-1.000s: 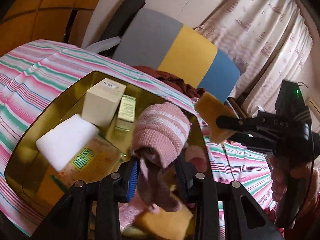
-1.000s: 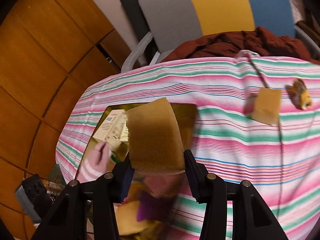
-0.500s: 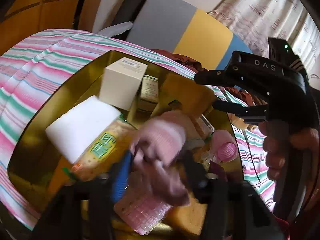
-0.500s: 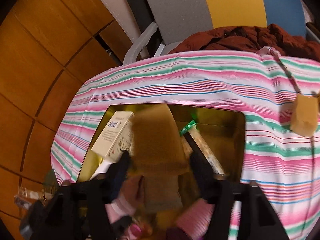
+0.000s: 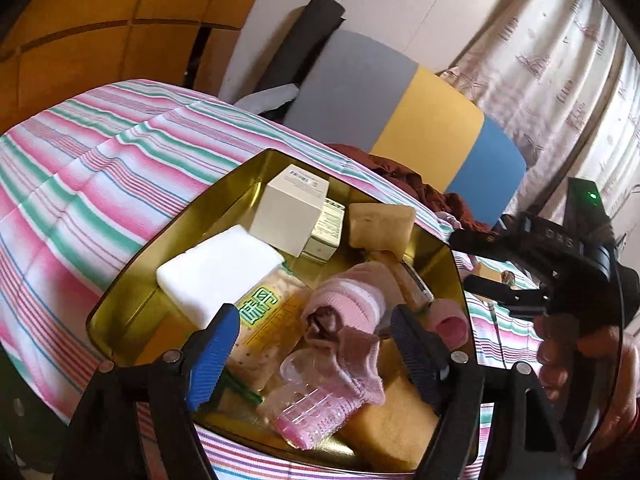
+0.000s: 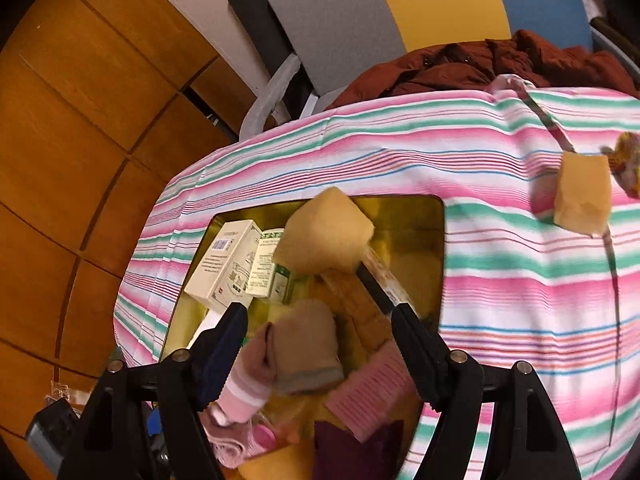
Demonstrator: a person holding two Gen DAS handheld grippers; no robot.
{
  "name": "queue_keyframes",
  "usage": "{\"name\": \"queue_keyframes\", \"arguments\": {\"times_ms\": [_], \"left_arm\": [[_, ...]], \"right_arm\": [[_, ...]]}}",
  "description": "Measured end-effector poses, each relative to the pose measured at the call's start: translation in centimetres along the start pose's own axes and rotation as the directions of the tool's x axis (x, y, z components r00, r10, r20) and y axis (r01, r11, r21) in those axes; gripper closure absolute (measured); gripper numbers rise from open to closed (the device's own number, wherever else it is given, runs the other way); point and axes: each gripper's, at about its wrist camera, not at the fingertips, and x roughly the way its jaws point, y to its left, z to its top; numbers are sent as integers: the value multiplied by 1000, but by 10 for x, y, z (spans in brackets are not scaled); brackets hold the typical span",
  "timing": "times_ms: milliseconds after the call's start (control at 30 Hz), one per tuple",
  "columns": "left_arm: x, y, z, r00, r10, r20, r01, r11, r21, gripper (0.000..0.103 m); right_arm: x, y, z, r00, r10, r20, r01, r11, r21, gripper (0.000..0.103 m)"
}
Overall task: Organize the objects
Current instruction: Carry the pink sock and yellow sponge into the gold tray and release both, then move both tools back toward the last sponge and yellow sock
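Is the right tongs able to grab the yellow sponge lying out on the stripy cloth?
Probably yes. The right tongs are open and empty, and that yellow sponge lies bare on the striped cloth, outside the gold tray, with nothing on it.

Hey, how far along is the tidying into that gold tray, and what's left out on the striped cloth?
Mostly done: the gold tray holds the white box, white block, pink sock and yellow sponge. In hand: nothing. The left tool and right tool have just been opening, sock and sponge loose below. Left: another sponge and a small colourful item on the cloth.
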Motion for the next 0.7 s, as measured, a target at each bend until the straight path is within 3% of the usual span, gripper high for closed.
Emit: {"name": "queue_keyframes", "arguments": {"times_ms": [200, 400, 700], "left_arm": [[-2, -7, -4, 1000, -12, 0, 12, 1000, 7, 24], [-6, -20, -8, 997, -73, -5, 73, 997, 24, 24], [-12, -59, -18, 996, -89, -7, 89, 986, 144, 24]], "right_arm": [[-19, -10, -9, 1000, 13, 14, -13, 1000, -2, 28], [-41, -30, -12, 999, -19, 45, 19, 1000, 17, 25], [-61, -81, -23, 995, -86, 49, 82, 994, 68, 25]]}}
